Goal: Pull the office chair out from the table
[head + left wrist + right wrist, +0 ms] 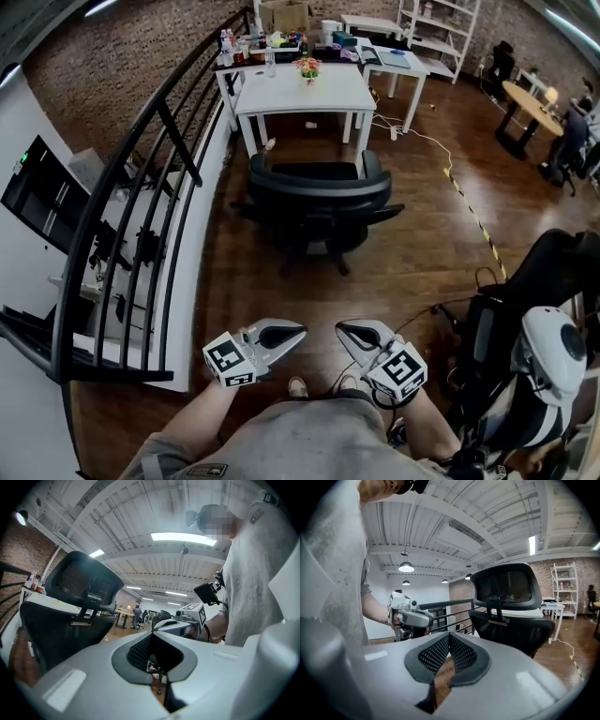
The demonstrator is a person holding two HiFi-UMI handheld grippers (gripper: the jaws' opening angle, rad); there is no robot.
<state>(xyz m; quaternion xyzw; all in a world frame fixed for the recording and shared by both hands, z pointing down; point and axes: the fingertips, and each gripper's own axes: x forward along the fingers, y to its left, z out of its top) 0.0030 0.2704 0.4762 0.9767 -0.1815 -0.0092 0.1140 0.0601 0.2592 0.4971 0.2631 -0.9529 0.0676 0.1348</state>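
The black office chair point(317, 194) stands on the wooden floor just in front of the white table point(302, 92), its backrest turned toward me. In the left gripper view the chair point(70, 606) fills the left side; in the right gripper view the chair point(513, 609) is at the right. My left gripper point(298, 333) and right gripper point(345, 330) are low in the head view, well short of the chair, tips pointing at each other. Both are shut with nothing between the jaws. Each gripper sees the other: the right gripper point(161, 624) and the left gripper point(426, 618).
A black railing point(141, 187) runs along the left over a drop. Another black chair point(525, 309) and a white helmet-like object point(553, 352) are at the right. A yellow-black floor strip point(473, 216) and a white cable cross the floor. Shelves point(436, 33) stand at the back.
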